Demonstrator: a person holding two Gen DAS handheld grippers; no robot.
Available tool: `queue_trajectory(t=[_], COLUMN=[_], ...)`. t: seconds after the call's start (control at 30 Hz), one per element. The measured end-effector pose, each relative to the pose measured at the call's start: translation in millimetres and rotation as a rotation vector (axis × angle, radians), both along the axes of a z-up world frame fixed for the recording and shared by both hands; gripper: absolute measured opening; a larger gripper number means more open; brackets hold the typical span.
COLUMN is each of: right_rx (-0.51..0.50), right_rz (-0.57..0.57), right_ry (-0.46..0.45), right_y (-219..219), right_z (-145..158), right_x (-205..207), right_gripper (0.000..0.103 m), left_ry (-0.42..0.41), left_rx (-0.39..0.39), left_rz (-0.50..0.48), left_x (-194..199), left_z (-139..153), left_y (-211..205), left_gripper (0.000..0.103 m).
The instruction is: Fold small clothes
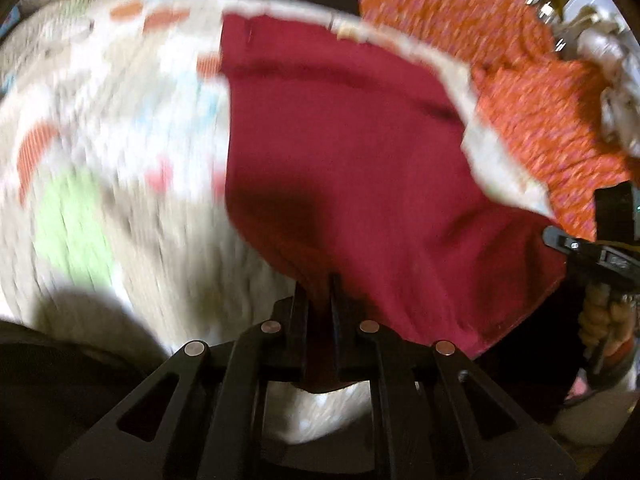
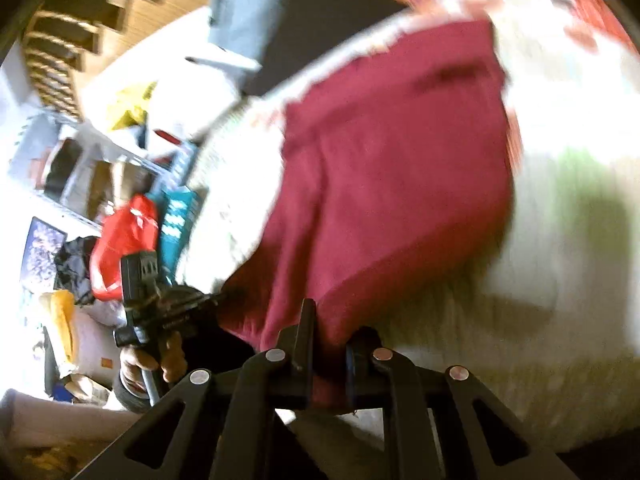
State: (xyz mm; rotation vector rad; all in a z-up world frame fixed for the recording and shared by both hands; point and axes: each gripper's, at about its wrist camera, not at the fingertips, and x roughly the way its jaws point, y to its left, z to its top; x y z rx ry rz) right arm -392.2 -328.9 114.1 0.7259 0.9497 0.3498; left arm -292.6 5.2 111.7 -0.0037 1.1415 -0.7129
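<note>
Both views blurred. Left gripper [image 1: 319,284] clenched on near edge of dark red cloth [image 1: 340,152] at 6 o'clock. Right gripper [image 2: 330,328] pinches the cloth's near edge too. Cloth spreads away over pale patterned blanket [image 1: 100,120]; orange fabric [image 1: 532,92] at 2 o'clock beyond.

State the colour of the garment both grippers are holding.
Plain dark red garment, no pattern visible; clearest in the left wrist view.

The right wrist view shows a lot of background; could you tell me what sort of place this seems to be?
Probably a lived-in home room, perhaps a bedroom. A maroon garment lies on a patterned quilt, with a wooden staircase and cluttered shelves beyond.
</note>
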Motion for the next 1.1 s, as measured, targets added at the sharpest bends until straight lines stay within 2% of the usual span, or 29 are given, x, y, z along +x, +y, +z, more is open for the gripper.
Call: queue_trajectory(t=[0.2, 0.37, 0.5, 0.67, 0.8, 0.87, 0.9, 0.97, 1.0, 1.07, 1.1], right_rx=[-0.024, -0.028, -0.038, -0.037, -0.098, -0.064, -0.035, -0.062, -0.133, -0.228, -0.243], right_rz=[-0.048, -0.123, -0.186, -0.272, -0.263, -0.269, -0.274, -0.283, -0.308, -0.354, -0.35], right_ry=[-0.154, -0.215, -0.187, -0.089, 0.026, 0.012, -0.014, -0.05, -0.066, -0.092, -0.098], right_y=[-24.2, -60.0, -93.3, -134.0, -149.1, -159.2, -162.9, -165.5, -166.8, -170.1, -170.2], right_z=[51.0, 62.7, 50.1, 11.9, -30.0, -30.6, -27.2, -17.3, -8.8, 5.6, 9.5], right_x=[38.1, 96.9, 159.0, 240.5, 285.1, 285.4, 279.1, 265.5, 256.5, 241.7, 238.2], right_gripper=[0.011, 0.011, 0.011, 0.011, 0.013, 0.014, 0.019, 0.034, 0.044, 0.045, 0.045], left_ry=[-0.098, -0.121, -0.133, -0.07, -0.058, -0.04, -0.044, -0.08, -0.099, -0.178, -0.224], left_rx=[-0.085, -0.104, -0.071, -0.064, -0.083, -0.115, -0.127, -0.147, -0.154, -0.152, -0.164], left_rz=[0.044, 0.097, 0.177, 0.278, 0.289, 0.268, 0.263, 0.263, 0.27, 0.317, 0.346], left_x=[54.8, 127.9, 192.5, 266.9, 288.0, 291.5, 290.9, 285.9, 285.2, 282.1, 279.2], left_z=[46.5, 51.6, 38.9, -3.8, -20.3, -15.4, -11.8, 0.5, 5.4, 17.7, 23.7], left_y=[-17.5, -45.2, -75.9, -98.1, -94.9, -90.9, -89.4, -86.2, -86.3, -82.3, -78.2], left_gripper=[0.007, 0.007, 0.007, 0.007, 0.01, 0.012, 0.013, 0.023, 0.028, 0.062, 0.065])
